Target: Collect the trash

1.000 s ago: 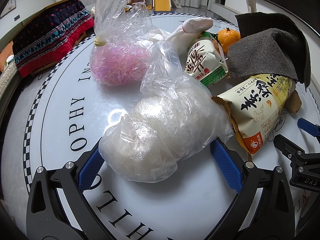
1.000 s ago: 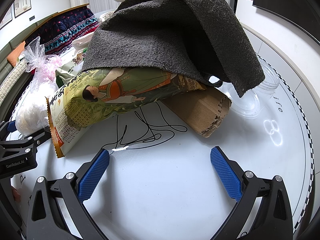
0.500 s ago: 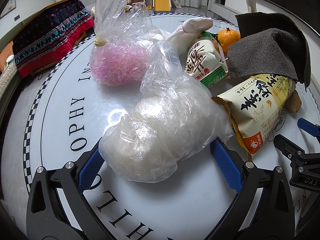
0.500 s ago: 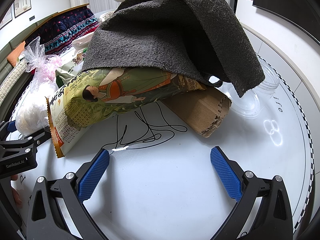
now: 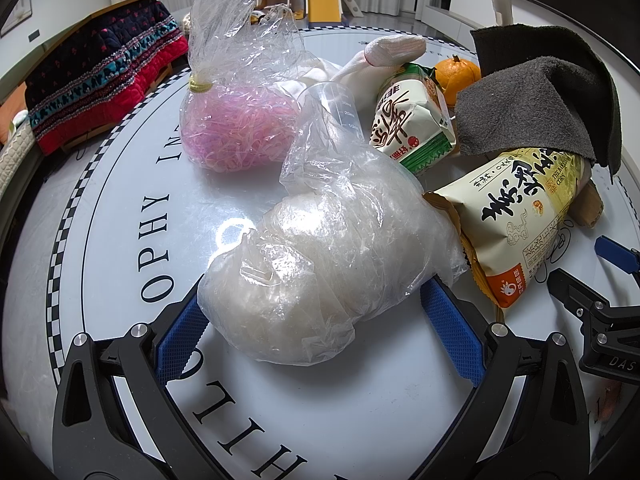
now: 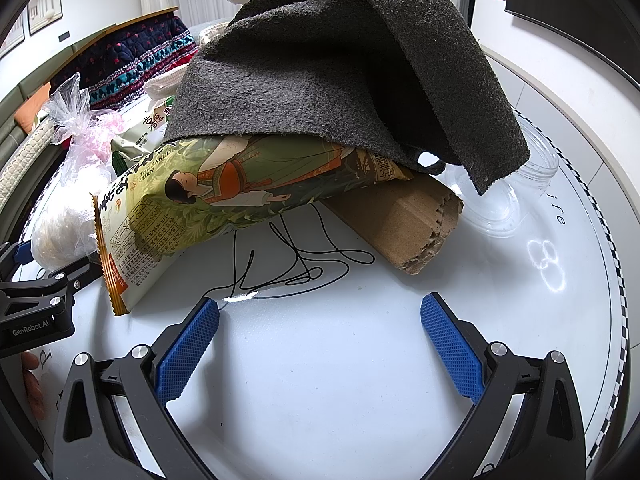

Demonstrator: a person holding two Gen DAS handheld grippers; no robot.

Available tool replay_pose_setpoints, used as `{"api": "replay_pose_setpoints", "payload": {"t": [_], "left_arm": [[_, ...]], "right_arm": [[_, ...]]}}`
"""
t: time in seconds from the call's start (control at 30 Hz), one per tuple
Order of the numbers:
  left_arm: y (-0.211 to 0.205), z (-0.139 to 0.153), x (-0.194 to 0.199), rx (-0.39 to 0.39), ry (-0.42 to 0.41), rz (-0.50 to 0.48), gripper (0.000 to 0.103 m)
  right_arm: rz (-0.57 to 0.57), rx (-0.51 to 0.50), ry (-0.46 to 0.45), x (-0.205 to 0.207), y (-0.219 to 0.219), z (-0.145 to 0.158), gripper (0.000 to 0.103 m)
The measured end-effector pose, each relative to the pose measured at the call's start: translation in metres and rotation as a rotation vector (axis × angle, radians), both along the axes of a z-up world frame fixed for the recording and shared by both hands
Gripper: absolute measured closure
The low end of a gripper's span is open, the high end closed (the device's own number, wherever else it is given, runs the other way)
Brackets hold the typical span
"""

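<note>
Between the spread blue fingers of the left gripper (image 5: pixel 316 320), straddled but not yet pinched: a clear bag of white filling (image 5: pixel 320 276), long axis running away and rightward. Just right of it, touching, a yellow baked-corn snack packet (image 5: pixel 516 216), tucked under a grey felt cloth (image 5: pixel 524 116). Farther back, a tied bag of pink shreds (image 5: pixel 236 132), a green snack packet (image 5: pixel 412 124), possibly a sock, then an orange (image 5: pixel 456 74). Right gripper (image 6: pixel 320 344) likewise spread wide over bare tabletop (image 6: pixel 320 400), empty, short of a loose black thread (image 6: pixel 296 264) and cardboard roll (image 6: pixel 400 220).
</note>
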State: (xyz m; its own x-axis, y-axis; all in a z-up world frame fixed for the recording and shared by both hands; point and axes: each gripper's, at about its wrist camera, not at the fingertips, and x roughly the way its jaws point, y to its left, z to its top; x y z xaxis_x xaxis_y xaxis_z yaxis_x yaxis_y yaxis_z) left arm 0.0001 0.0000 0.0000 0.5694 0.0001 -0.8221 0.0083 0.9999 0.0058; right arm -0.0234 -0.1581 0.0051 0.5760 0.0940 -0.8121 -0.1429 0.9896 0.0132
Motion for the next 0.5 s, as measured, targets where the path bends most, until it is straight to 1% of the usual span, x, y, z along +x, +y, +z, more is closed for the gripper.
{"api": "replay_pose_setpoints", "payload": {"t": [0.5], "left_arm": [[-0.0004, 0.0004, -0.0005, 0.004, -0.001, -0.005, 0.006]], "right_arm": [[0.000, 0.000, 0.000, 0.0000, 0.0003, 0.0005, 0.003]]}}
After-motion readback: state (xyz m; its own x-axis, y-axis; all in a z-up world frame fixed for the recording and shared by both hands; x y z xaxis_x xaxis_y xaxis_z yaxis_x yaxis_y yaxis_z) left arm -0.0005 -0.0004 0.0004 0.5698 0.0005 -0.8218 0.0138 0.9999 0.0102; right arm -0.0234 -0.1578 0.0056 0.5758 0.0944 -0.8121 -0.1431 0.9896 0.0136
